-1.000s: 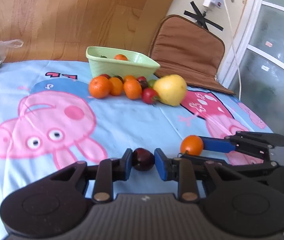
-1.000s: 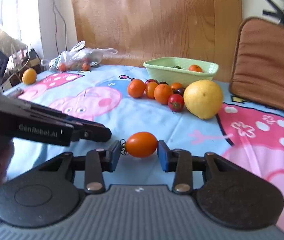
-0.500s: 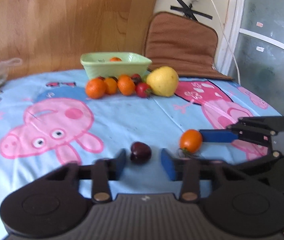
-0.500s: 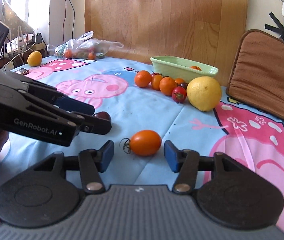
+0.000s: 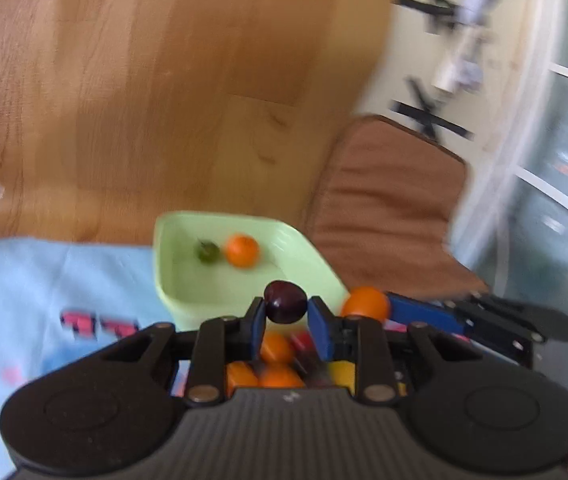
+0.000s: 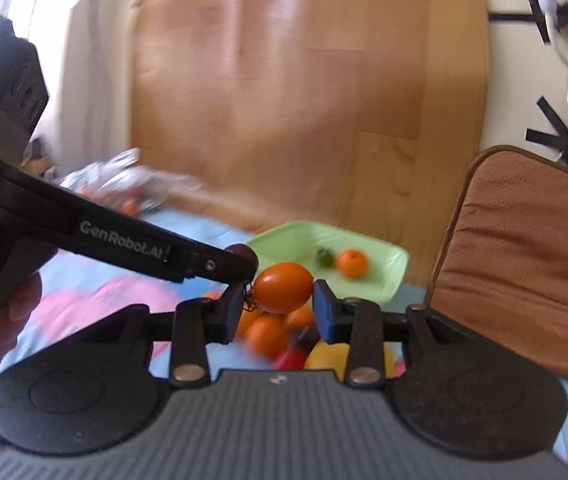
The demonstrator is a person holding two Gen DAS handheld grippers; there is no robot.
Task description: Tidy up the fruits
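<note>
My left gripper (image 5: 285,322) is shut on a dark purple cherry tomato (image 5: 285,302) and holds it in the air just before the light green bowl (image 5: 180,280). My right gripper (image 6: 278,312) is shut on an orange oval tomato (image 6: 282,287), also lifted, close to the bowl (image 6: 387,276). The bowl holds a small orange (image 5: 241,251) and a small green fruit (image 5: 208,251). The pile of oranges (image 5: 276,348) and small tomatoes lies below both grippers, partly hidden by the fingers.
A brown cushion (image 5: 387,208) stands right of the bowl. A wooden board (image 5: 144,80) leans behind the table. A plastic bag of fruit (image 6: 124,188) lies at the far left on the blue cartoon tablecloth (image 5: 44,280). The view is motion-blurred.
Half a second ago both grippers were open around the fruits on the cloth. Both have shut on them, lifted them and moved forward to the bowl.
</note>
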